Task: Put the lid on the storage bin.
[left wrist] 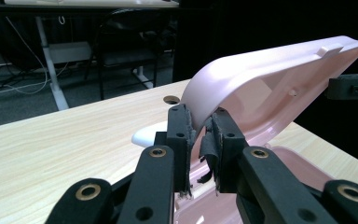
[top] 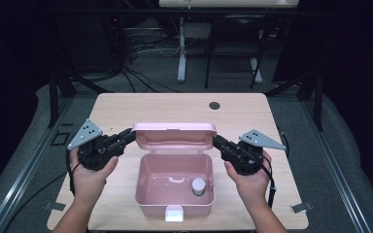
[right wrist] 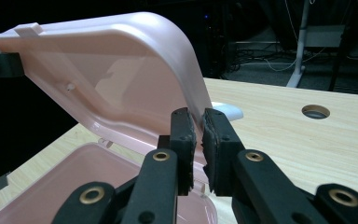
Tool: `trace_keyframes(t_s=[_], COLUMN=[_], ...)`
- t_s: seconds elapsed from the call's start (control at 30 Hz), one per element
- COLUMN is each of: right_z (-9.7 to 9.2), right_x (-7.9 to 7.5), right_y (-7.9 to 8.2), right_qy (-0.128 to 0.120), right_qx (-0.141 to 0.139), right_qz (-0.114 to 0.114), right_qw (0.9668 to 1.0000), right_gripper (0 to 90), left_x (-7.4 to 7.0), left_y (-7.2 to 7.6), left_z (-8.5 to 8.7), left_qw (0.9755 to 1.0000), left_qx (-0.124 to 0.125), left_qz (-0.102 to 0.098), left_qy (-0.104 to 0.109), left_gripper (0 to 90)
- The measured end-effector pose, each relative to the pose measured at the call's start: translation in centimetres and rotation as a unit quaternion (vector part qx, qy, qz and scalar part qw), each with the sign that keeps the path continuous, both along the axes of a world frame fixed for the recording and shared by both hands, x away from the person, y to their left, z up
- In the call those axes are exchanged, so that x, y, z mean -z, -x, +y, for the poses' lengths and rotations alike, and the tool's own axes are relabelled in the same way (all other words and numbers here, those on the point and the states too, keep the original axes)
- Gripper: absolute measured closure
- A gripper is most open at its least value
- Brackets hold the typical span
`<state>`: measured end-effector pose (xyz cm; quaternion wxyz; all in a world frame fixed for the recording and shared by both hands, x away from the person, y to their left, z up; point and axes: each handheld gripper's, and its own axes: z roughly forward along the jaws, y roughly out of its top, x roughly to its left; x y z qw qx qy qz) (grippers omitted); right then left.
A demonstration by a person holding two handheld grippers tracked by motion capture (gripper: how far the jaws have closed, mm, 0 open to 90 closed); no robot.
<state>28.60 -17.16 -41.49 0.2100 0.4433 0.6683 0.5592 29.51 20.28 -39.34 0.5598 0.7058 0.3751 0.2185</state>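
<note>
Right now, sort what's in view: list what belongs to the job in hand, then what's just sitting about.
In the job:
- pink lid, half raised
- pink box
- left tool, clamped on the lid's edge
- right tool, clamped on the opposite edge

Just about:
- small grey-capped jar inside the box
- table
- chair behind

Dark room, grey floor (top: 165, 73), white-legged desk (top: 181, 58) behind.

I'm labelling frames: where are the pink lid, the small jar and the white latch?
pink lid (top: 174, 136), high view, inner face.
small jar (top: 198, 186), high view, its cap, inside the box.
white latch (top: 174, 214), high view, front tab.
</note>
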Motion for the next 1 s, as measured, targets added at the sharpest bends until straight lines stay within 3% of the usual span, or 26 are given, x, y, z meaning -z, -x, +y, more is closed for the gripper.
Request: trace_keyframes(t_s=[0.47,1.0], right_z=[-0.3,-1.8], right_x=[-0.1,1.9], right_y=[0.8,1.5], right_qy=[0.015,0.008], right_qx=[-0.004,0.011], right_qz=[-0.006,0.01], right_qw=[0.9999,0.9999], right_gripper=[81.5,81.2], left_x=[0.2,0.8], left_y=[0.9,2.0], left_z=[0.1,0.3], left_qw=[0.9999,0.9999], left_qx=[0.009,0.014], left_qz=[-0.003,-0.001], left_qy=[-0.006,0.0], left_gripper=[79.9,78.3])
